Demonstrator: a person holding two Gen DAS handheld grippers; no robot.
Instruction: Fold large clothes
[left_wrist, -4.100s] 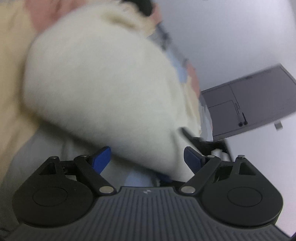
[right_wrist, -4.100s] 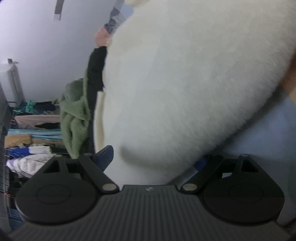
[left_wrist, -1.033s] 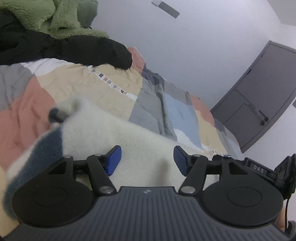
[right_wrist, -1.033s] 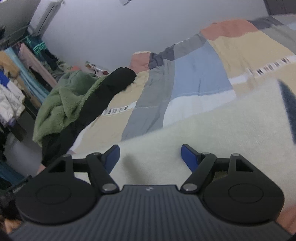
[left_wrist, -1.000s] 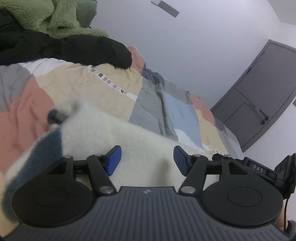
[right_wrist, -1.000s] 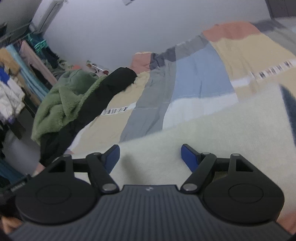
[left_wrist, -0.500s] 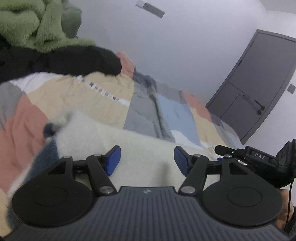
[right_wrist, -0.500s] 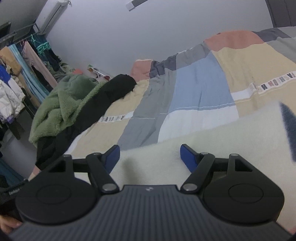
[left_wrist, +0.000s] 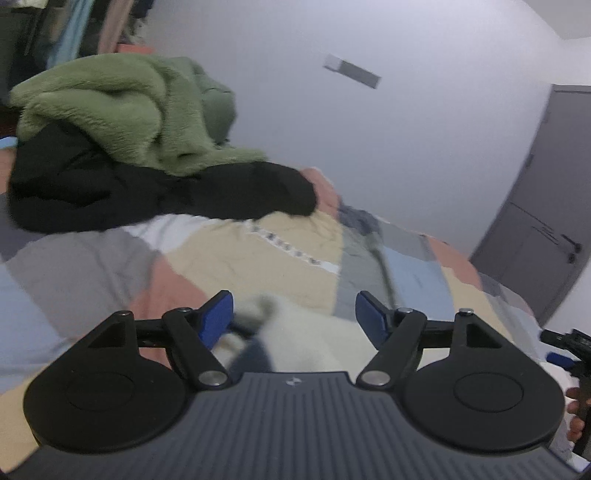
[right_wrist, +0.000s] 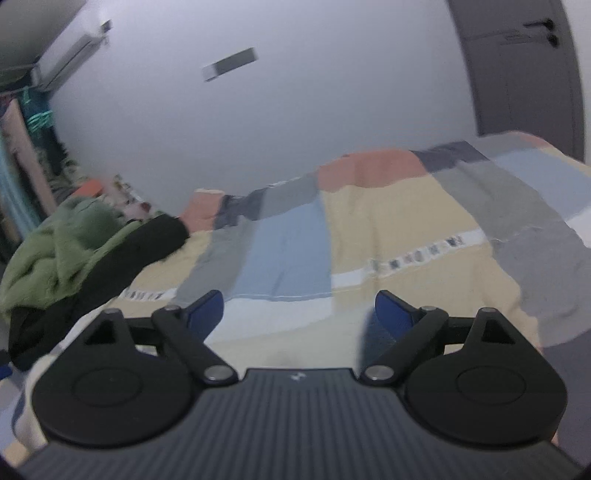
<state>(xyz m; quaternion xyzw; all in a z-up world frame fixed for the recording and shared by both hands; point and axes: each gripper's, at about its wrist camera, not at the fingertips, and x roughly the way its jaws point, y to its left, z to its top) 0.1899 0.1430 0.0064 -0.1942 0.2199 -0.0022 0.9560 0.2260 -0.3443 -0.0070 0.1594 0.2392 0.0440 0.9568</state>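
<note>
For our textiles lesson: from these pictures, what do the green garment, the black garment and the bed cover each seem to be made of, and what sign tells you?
Green garment: likely plush fleece; long fuzzy matte pile, thick soft folds.
Black garment: some soft matte fabric, smoother than the green; too dark and blurred to say more.
Bed cover: probably woven cotton-like cloth; flat colour blocks, fine creases, no sheen.

Both tongs (left_wrist: 293, 319) (right_wrist: 299, 314) are built from black linkage arms, silver pivot screws, seemingly blue fingertips (left_wrist: 218, 317) and ribbed grey housings.

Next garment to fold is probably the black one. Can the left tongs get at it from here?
Probably yes: the left tongs, opening and empty, face the black garment across bare quilt; a green fleece lies on it.
</note>
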